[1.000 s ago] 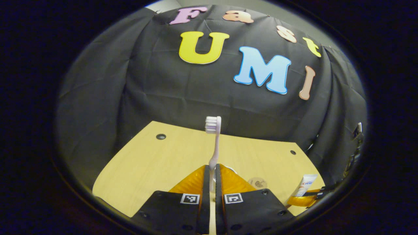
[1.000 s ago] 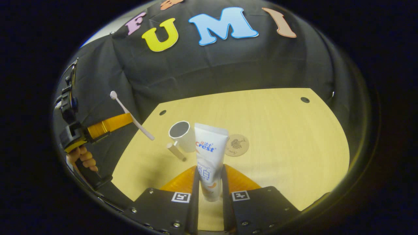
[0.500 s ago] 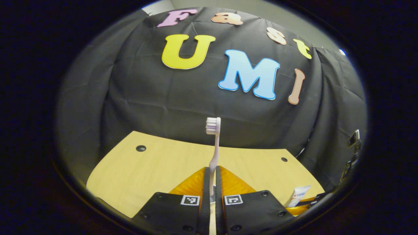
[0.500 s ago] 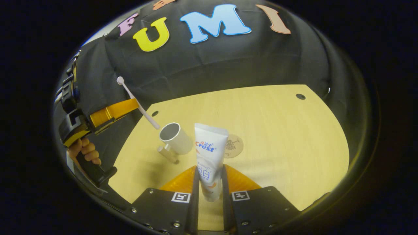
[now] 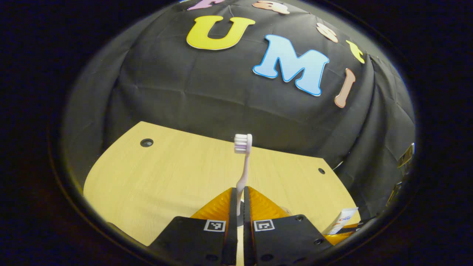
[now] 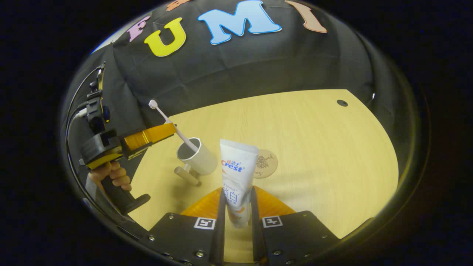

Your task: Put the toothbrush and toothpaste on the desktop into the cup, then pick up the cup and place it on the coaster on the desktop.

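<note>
— Start with the big thing. Why is the wooden surface (image 6: 306, 140) so bare?

— Judging by the layout, so the few items are easy to reach. In the right gripper view it spreads across the middle of the frame, and the cup (image 6: 197, 159) stands left of centre, tipped a little in the fisheye, its mouth open upward to receive things.

— And the two tools?

— The left gripper (image 6: 173, 130) comes in from the left edge of that view, a hand (image 6: 111, 176) on its grip below. Its jaws are clamped on the handle of the toothbrush (image 6: 173, 125), held slanted with the bristles up toward the upper left and the lower end dipping into the cup's mouth. I'd say that tilt is how the brush gets fed in tail first. From the left gripper view the same toothbrush (image 5: 242, 166) rises straight up from between the jaws at bottom centre.

— The other one?

— The right gripper (image 6: 237, 216) sits at bottom centre of its own view, jaws pressed on the lower part of the toothpaste (image 6: 237, 173), which stands upright, broad crimped end up. It seems to be kept back, waiting its turn.

— Anything smaller?

— The round coaster (image 6: 265, 163) lies flat just right of the tube, close beside the cup, so the last carry should be brief. A short wooden peg (image 6: 187, 176) lies at the cup's foot; it could be the cup's handle, I can't tell.
</note>
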`<act>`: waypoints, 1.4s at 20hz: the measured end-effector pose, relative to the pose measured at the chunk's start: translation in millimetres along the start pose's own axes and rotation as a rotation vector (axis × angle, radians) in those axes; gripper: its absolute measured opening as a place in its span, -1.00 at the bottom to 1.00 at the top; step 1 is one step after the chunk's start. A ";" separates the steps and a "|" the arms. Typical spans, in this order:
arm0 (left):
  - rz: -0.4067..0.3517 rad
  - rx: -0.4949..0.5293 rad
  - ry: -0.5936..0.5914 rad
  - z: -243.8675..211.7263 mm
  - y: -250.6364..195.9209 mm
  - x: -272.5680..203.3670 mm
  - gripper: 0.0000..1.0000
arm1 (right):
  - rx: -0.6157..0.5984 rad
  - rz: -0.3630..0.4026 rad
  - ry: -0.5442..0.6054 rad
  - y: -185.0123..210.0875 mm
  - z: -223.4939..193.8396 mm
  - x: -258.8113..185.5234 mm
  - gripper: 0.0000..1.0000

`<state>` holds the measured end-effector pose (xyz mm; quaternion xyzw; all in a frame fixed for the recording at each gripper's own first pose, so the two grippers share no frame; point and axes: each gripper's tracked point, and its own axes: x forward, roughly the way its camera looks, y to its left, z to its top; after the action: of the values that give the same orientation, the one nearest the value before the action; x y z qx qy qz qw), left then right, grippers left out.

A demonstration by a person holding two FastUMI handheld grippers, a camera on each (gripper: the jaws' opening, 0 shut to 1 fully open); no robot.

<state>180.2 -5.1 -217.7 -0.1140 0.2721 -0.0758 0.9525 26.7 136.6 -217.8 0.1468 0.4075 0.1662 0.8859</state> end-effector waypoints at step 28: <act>0.119 -0.058 0.034 -26.7 30.7 -76.8 0.63 | -0.133 0.156 -0.152 68.3 84.2 11.3 -0.39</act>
<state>103.9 35.7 -209.1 -0.1238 0.2966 -0.0130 0.9468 86.6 192.4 -145.8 0.1312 0.3147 0.2498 0.9063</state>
